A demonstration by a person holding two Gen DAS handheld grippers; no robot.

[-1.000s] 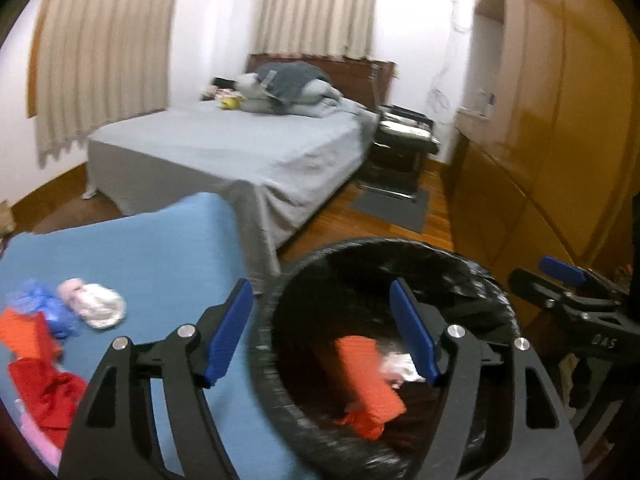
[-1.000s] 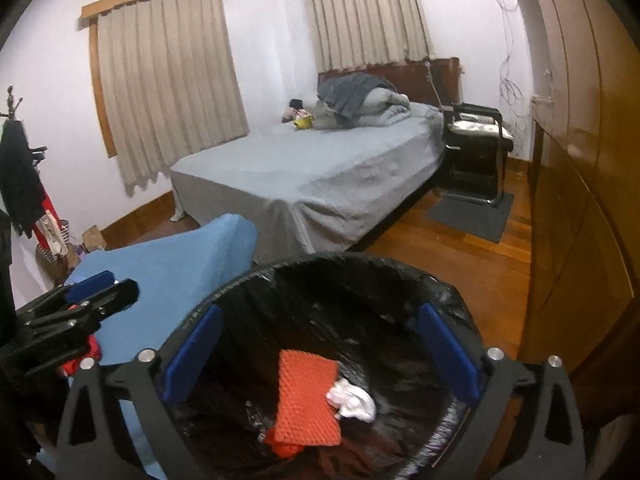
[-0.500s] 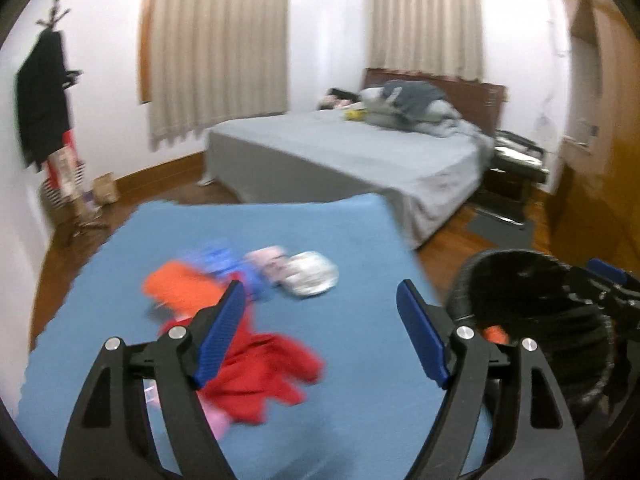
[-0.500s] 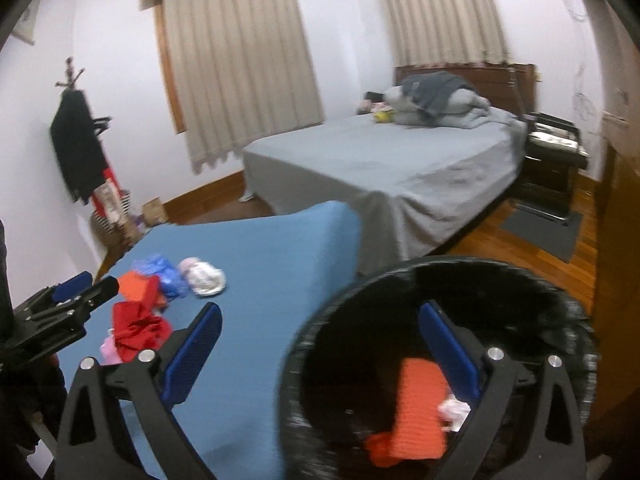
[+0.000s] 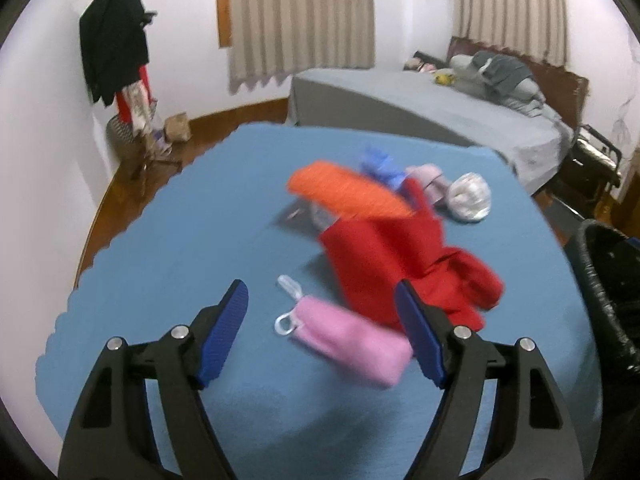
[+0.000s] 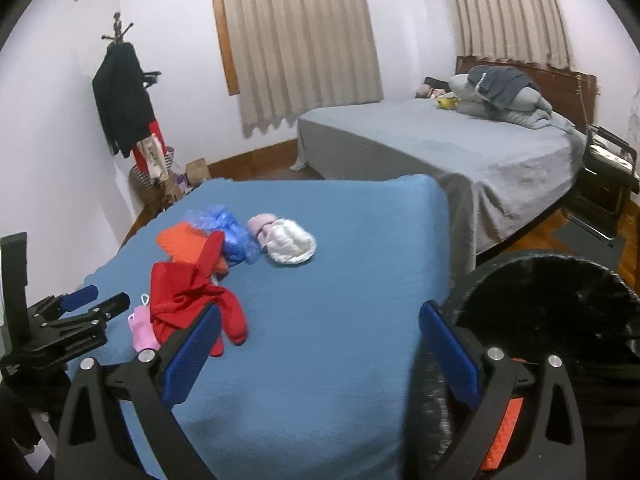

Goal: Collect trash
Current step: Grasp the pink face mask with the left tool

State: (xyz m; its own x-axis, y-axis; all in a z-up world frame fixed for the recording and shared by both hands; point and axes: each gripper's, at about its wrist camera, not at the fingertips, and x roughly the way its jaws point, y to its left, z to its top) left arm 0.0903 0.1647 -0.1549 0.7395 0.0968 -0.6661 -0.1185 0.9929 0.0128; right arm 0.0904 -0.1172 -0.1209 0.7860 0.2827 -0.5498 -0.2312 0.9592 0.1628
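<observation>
A heap of trash lies on the blue-covered table [image 5: 180, 240]: a red cloth [image 5: 400, 256], an orange mesh piece [image 5: 348, 194], a pink pouch [image 5: 352, 336], blue plastic [image 5: 380, 164] and a white crumpled wad [image 5: 468, 198]. My left gripper [image 5: 320, 284] hovers just before the pink pouch. Its jaws are closing a little, and nothing is pressed between them. My right gripper [image 6: 320, 307] stands open over bare cloth, right of the red cloth [image 6: 188, 296]. The black-lined bin [image 6: 548, 300] sits at the table's right, with an orange piece [image 6: 504, 432] inside.
A grey bed [image 6: 440, 148] with pillows stands behind the table. A coat rack [image 6: 124, 100] with dark clothes is in the left corner, and a black chair [image 6: 608, 168] is beside the bed. The left gripper [image 6: 80, 304] shows at the left edge of the right wrist view.
Both views have swung left from the bin to the blue table. The trash heap now lies right before the left gripper, and the bin has slid to the right edge.
</observation>
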